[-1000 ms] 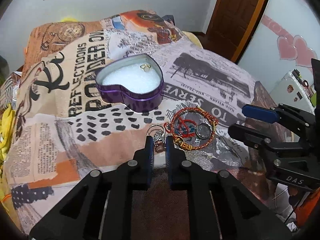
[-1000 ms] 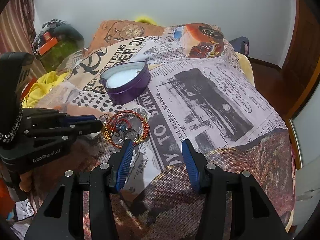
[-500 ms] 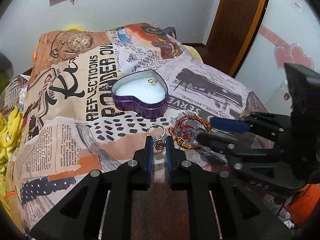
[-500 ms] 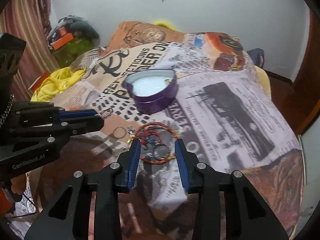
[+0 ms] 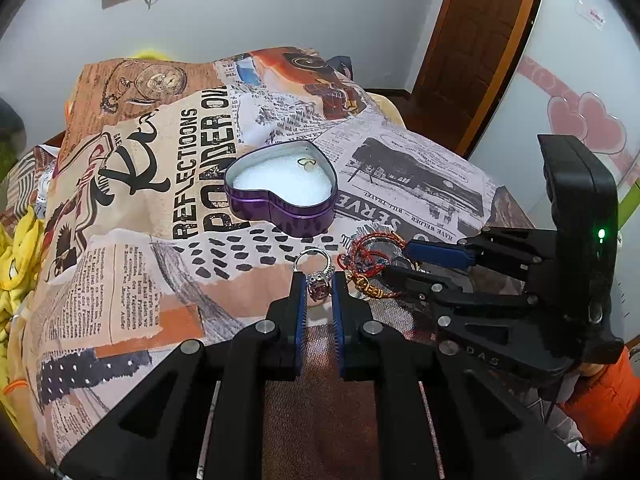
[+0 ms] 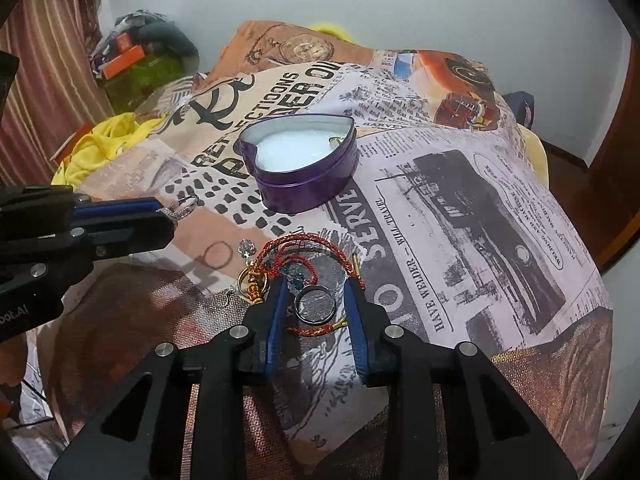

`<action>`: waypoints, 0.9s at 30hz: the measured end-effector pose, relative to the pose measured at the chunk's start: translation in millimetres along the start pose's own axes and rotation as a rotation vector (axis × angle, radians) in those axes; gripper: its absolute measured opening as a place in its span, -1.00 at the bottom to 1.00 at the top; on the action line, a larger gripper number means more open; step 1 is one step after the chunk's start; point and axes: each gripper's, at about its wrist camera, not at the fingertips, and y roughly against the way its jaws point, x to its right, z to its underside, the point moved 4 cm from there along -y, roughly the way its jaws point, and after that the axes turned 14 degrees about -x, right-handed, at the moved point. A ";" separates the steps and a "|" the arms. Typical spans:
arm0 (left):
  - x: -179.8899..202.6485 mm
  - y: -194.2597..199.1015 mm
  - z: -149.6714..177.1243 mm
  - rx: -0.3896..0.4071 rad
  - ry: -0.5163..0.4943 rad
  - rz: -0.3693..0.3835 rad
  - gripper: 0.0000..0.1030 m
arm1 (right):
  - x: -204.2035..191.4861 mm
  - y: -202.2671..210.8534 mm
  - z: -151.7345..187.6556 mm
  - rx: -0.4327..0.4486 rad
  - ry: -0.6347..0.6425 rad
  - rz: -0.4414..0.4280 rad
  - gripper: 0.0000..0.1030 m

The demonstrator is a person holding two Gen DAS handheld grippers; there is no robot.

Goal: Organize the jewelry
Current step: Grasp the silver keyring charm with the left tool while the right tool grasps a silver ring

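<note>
My left gripper is shut on a silver ring with a pink stone and holds it above the bedspread, also seen from the side. The purple heart-shaped tin lies open beyond it, with a small gold ring on its white padding. My right gripper is low over a tangle of red braided bracelets. Its jaws are closing around a steel ring, and the pads are still apart from it. A gold ring and a clear-stone earring lie just left of the bracelets.
A newspaper-print bedspread covers the bed. Yellow cloth and a dark heap of clutter sit at the left side. A wooden door and a white panel with pink hearts stand to the right.
The left gripper lifted the pink-stone ring off the bedspread. The right gripper moved in over the bracelets and its jaws narrowed around the steel ring.
</note>
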 end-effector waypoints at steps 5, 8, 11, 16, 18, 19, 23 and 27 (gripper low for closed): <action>-0.8 1.2 0.8 0.002 0.002 0.000 -0.79 | -6.0 -4.7 2.8 -0.023 0.027 -0.010 -0.61; -1.1 3.3 1.6 0.006 0.003 -0.002 -0.79 | -4.2 -4.6 2.6 -0.022 0.017 -0.012 -0.61; -0.9 7.0 2.6 0.012 0.001 -0.004 -0.79 | -3.9 -2.4 2.2 -0.022 0.011 -0.005 -0.61; -1.9 13.6 3.1 0.027 0.005 -0.006 -0.79 | -5.3 9.8 2.8 0.004 0.005 -0.002 -0.61; -2.2 16.4 2.6 0.033 0.006 -0.007 -0.79 | -5.1 18.1 1.9 0.022 -0.001 0.000 -0.61; -2.3 17.4 2.3 0.036 0.006 -0.008 -0.79 | -4.7 21.4 0.6 0.030 -0.003 0.001 -0.61; -2.9 23.4 -0.3 0.052 0.008 -0.012 -0.79 | -4.6 34.2 -3.6 0.062 -0.004 0.008 -0.61; -5.6 29.4 -6.2 0.071 0.013 -0.015 -0.79 | -5.4 45.1 -9.7 0.097 -0.002 0.017 -0.61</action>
